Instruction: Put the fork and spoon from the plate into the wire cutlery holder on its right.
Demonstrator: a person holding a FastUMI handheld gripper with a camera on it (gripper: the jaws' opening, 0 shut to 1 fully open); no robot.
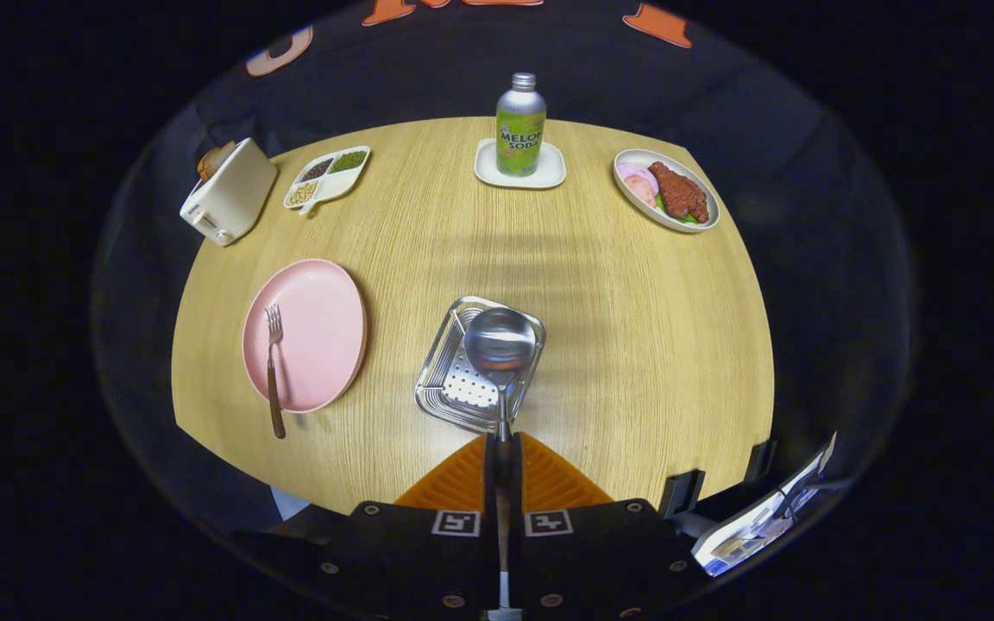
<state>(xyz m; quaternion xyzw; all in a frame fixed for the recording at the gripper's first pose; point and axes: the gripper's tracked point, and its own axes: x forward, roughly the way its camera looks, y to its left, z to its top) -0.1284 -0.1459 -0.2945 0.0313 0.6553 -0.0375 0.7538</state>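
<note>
Jaws: the gripper [502, 461] has its two orange fingers [461, 479] pressed together on the spoon's handle; almost no gap between them
Spoon [500, 343]: held in the jaws; handle runs forward from the fingers; bowl hangs above the wire cutlery holder, facing the camera
Wire cutlery holder [462, 379]: on the desk [600, 302] just ahead of the fingers, to the right of the pink plate; perforated floor visible inside
Fork [273, 366]: lying on the pink plate [311, 332]; tines point away; dark handle sticks out over the plate's near rim
Beyond: toaster [228, 191] and divided snack tray [329, 177] far left; soda bottle [520, 125] on a white coaster [487, 164]; dish of meat [668, 190] far right
</note>
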